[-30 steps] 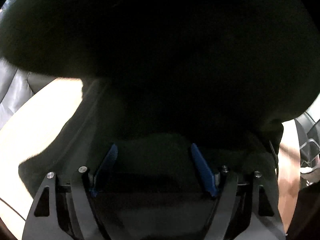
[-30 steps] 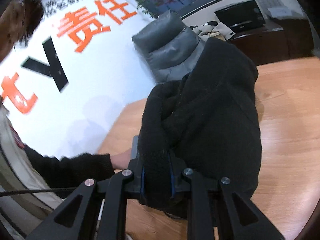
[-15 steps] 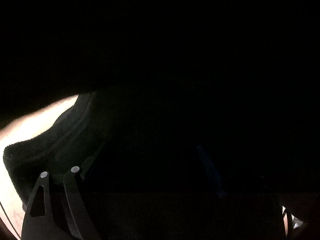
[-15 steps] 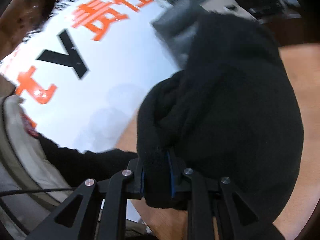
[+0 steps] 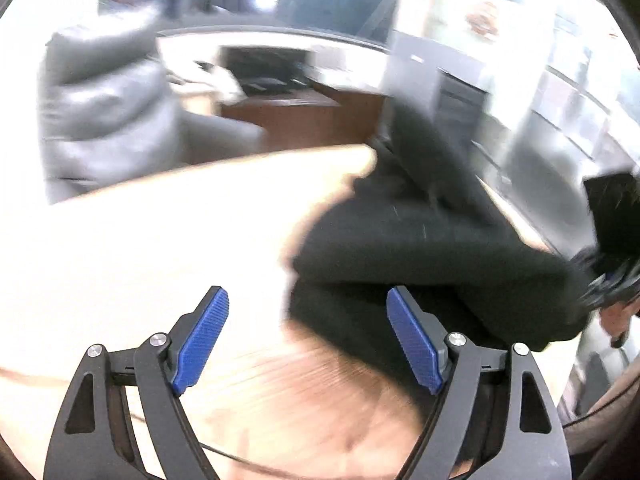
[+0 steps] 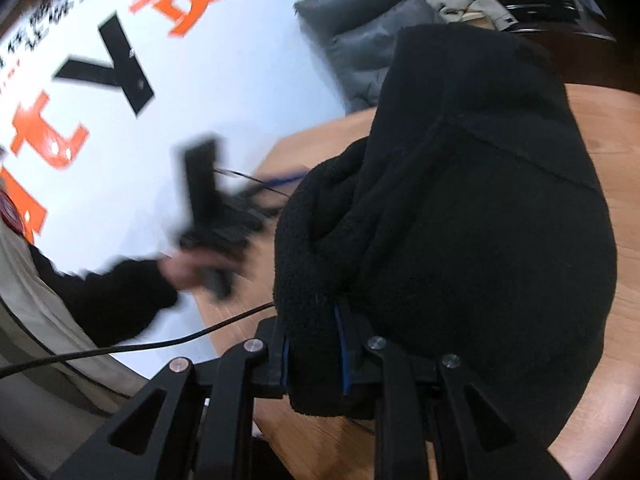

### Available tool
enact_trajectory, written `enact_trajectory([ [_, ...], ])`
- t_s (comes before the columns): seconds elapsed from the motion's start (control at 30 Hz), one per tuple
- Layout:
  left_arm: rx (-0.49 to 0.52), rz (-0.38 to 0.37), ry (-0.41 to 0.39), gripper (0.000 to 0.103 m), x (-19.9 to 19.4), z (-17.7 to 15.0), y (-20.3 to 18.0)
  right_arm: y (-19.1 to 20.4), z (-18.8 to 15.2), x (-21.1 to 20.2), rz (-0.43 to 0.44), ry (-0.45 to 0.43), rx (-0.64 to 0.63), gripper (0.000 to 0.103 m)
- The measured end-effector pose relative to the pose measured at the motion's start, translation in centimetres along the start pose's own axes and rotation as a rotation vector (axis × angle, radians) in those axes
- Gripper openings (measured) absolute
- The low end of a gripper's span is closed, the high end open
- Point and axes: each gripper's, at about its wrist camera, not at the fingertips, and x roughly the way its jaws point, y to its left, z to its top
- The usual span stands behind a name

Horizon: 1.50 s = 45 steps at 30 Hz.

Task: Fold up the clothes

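A: What are the jaws doing?

B: The left gripper (image 5: pixel 308 336) is standing wide apart, its 2 blue pads (image 5: pixel 202 334) bare, with nothing between them — only the wooden table (image 5: pixel 140 248) lying below. The right gripper (image 6: pixel 314 354) is clamping tight on a thick fold of the black fleece garment (image 6: pixel 480 240), the fabric bulging out above and below its fingers.

A: And where is the garment lying?

B: In the right wrist view it is hanging bunched from the jaws, draping over the table and filling most of the right side. In the left wrist view the same garment (image 5: pixel 420 256) is showing as a dark, blurred mass just right of the open jaws, stretching off toward the far right edge.

A: Anything further out?

B: In the right wrist view a hand (image 6: pixel 188 268) in a dark sleeve is gripping the handle of the left gripper (image 6: pixel 212 204), blurred, to the left of the garment. A black cable (image 6: pixel 120 350) is trailing across the lower left. Behind it a white wall is carrying large orange and black lettering (image 6: pixel 108 64), and a grey padded chair (image 6: pixel 360 44) is standing at the table's far edge. That chair (image 5: pixel 108 108) is also showing at the upper left of the left wrist view — blurred.
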Motion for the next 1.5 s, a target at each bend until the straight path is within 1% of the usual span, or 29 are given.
enact_trajectory([
  [0.17, -0.071, 0.371, -0.035, 0.082, -14.5, 1.5, 5.8, 0.0, 0.3, 2.8, -0.020, 0.088, -0.048, 0.019],
  [0.2, -0.084, 0.452, -0.042, 0.082, -17.5, 1.8, 6.9, -0.1, 0.3, 3.3, -0.023, 0.106, -0.055, 0.019],
  [0.23, -0.094, 0.553, -0.046, 0.082, -20.6, 2.4, 8.1, -0.1, 0.4, 3.7, -0.027, 0.119, -0.065, 0.019],
  [0.3, -0.093, 0.749, -0.049, 0.082, -26.2, 3.3, 9.4, 0.1, 0.7, 4.2, -0.039, 0.143, -0.096, 0.019],
  [0.37, -0.083, 0.875, -0.059, 0.083, -30.4, 3.8, 10.3, 0.5, 1.0, 4.8, -0.065, 0.177, -0.144, 0.019],
  [0.4, -0.063, 0.964, -0.058, 0.084, -32.8, 3.9, 10.5, 0.7, 1.1, 5.0, -0.079, 0.195, -0.167, 0.019],
  [0.47, -0.025, 1.102, -0.036, 0.087, -36.1, 3.6, 11.2, 1.3, 1.3, 5.4, -0.106, 0.219, -0.217, 0.023],
  [0.5, -0.016, 1.157, -0.021, 0.087, -36.9, 3.8, 11.3, 1.8, 1.4, 5.5, -0.119, 0.224, -0.242, 0.026],
  [0.53, -0.013, 1.198, -0.010, 0.087, -37.3, 4.2, 11.3, 1.9, 1.3, 5.3, -0.129, 0.225, -0.256, 0.030],
  [0.57, -0.016, 1.237, 0.001, 0.087, -37.0, 4.7, 11.3, 2.0, 1.2, 5.1, -0.134, 0.226, -0.262, 0.037],
  [0.6, -0.026, 1.270, 0.009, 0.087, -36.8, 5.2, 11.5, 1.9, 0.8, 4.4, -0.135, 0.229, -0.267, 0.041],
  [0.67, -0.067, 1.310, 0.024, 0.090, -37.6, 5.4, 12.1, 2.9, 0.6, 3.0, -0.128, 0.215, -0.291, 0.056],
  [0.7, -0.089, 1.308, 0.037, 0.090, -37.3, 5.4, 12.5, 3.7, 0.7, 2.4, -0.123, 0.205, -0.305, 0.059],
  [0.77, -0.120, 1.273, 0.070, 0.090, -36.1, 4.5, 12.6, 4.4, 1.1, 0.3, -0.095, 0.159, -0.318, 0.070],
  [0.83, -0.104, 1.219, 0.088, 0.090, -33.7, 3.7, 12.1, 4.2, 1.5, -2.0, -0.064, 0.099, -0.302, 0.073],
  [0.87, -0.092, 1.179, 0.092, 0.090, -32.1, 3.6, 11.7, 3.9, 1.9, -2.6, -0.063, 0.066, -0.284, 0.074],
  [0.9, -0.079, 1.120, 0.095, 0.090, -30.3, 3.4, 11.0, 3.7, 2.3, -3.2, -0.062, 0.033, -0.266, 0.074],
  [1.0, -0.039, 0.996, 0.095, 0.090, -25.9, 3.8, 9.2, 2.8, 3.4, -5.0, -0.058, -0.067, -0.212, 0.074],
  [1.07, -0.015, 0.917, 0.082, 0.090, -23.4, 5.0, 8.5, 1.5, 3.7, -4.6, -0.081, -0.094, -0.197, 0.073],
  [1.1, -0.011, 0.879, 0.073, 0.090, -22.4, 5.4, 7.8, 0.7, 3.7, -3.4, -0.101, -0.087, -0.193, 0.073],
  [1.13, -0.003, 0.843, 0.061, 0.090, -22.5, 5.8, 6.8, 0.6, 3.3, -1.4, -0.116, -0.048, -0.208, 0.072],
  [1.2, 0.017, 0.782, 0.038, 0.090, -21.8, 7.0, 5.2, 1.0, 2.0, 3.3, -0.130, 0.061, -0.262, 0.064],
  [1.23, 0.029, 0.759, 0.028, 0.090, -21.4, 7.6, 4.7, 1.2, 1.4, 5.6, -0.137, 0.115, -0.288, 0.063],
  [1.27, 0.047, 0.749, 0.021, 0.090, -21.7, 7.9, 4.0, 1.6, 0.5, 7.3, -0.142, 0.144, -0.321, 0.063],
  [1.33, 0.079, 0.737, 0.004, 0.090, -21.7, 9.2, 3.4, 2.5, -1.6, 9.4, -0.156, 0.145, -0.397, 0.063],
  [1.4, 0.079, 0.725, -0.019, 0.090, -21.7, 10.5, 3.1, 3.5, -2.7, 10.1, -0.191, 0.124, -0.451, 0.063],
  [1.43, 0.079, 0.720, -0.027, 0.090, -22.0, 11.0, 3.0, 3.8, -2.8, 10.2, -0.210, 0.114, -0.465, 0.063],
  [1.5, 0.089, 0.702, -0.042, 0.090, -23.1, 11.5, 1.9, 4.7, -2.1, 8.6, -0.233, 0.068, -0.465, 0.062],
])
